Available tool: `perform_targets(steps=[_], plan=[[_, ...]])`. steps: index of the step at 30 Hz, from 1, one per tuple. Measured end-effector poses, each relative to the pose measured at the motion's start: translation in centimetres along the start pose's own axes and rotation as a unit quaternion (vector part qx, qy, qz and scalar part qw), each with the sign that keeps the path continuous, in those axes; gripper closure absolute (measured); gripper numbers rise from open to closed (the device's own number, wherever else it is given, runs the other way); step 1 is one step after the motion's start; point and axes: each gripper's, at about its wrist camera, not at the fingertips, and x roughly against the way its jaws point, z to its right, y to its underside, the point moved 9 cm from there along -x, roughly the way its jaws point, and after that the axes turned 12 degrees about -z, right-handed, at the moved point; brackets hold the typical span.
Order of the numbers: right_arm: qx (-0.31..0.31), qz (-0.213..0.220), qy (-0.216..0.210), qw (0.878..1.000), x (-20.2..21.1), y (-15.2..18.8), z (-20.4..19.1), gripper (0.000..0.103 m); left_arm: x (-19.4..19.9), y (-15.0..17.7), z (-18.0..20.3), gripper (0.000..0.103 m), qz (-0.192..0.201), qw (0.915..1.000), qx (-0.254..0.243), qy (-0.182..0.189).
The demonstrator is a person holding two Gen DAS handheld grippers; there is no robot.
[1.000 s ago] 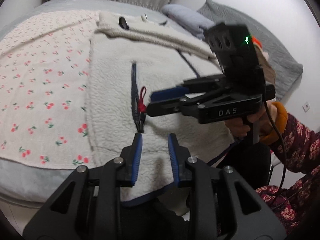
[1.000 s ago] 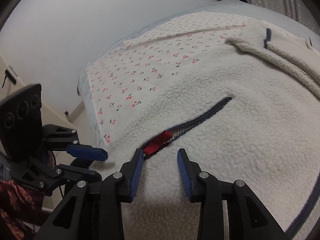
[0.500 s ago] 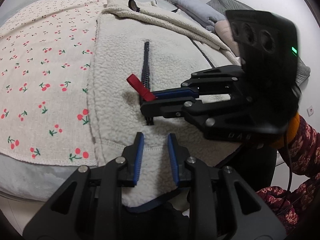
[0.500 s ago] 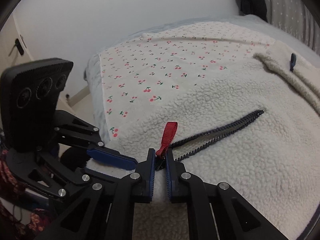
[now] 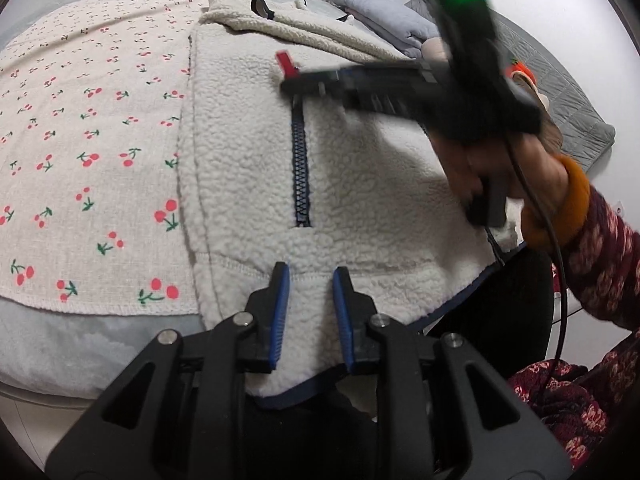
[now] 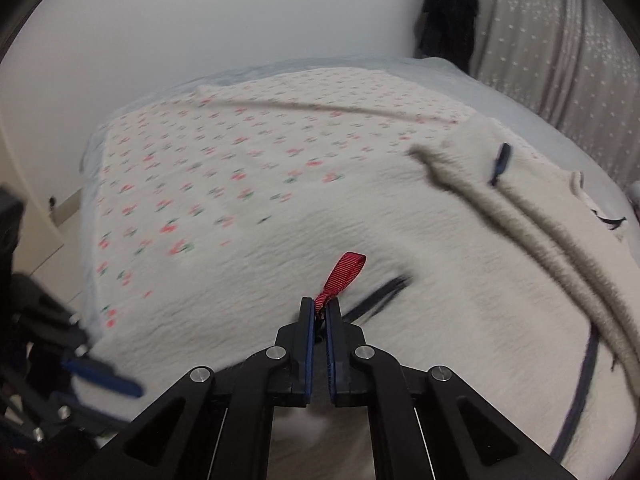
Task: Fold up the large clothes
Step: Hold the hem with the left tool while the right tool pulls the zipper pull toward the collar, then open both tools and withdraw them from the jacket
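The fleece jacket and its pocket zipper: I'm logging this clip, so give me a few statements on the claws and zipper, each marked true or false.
1. The right claw is shut on the red zipper pull. True.
2. The left claw grips the fleece jacket. False: it is open, its fingers either side of the hem and closed on nothing.
3. The jacket lies on a cherry-print sheet. True.
4. The pocket zipper is open along its whole length. False: in the left wrist view its teeth are meshed from the bottom end up to the right claw.
5. The zipper pull is blue. False: it is a red ribbon loop.
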Motion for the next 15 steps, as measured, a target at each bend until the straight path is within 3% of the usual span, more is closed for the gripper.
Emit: perform_targets(steps=[4,6,12,15], plan=[[-0.020,-0.009,0.009,1.000,-0.9,-1.2,2.5,0.097,0.0,0.0,0.0,0.078,0.003,1.0000,0.006,0.006],[-0.024,-0.015,0.036,0.999,-1.8,-1.3,3.0,0.097,0.0,0.0,0.0,0.078,0.002,1.0000,0.006,0.005],[-0.073,-0.019,-0.038,0.996,0.5,-0.4,3.9,0.093,0.6,-0.5,0.2,0.078,-0.008,0.9999,0.006,-0.008],[-0.108,-0.023,-0.071,0.991,2.7,1.3,5.7,0.081,1.2,-1.3,0.0,0.071,-0.008,0.9997,0.022,-0.004]])
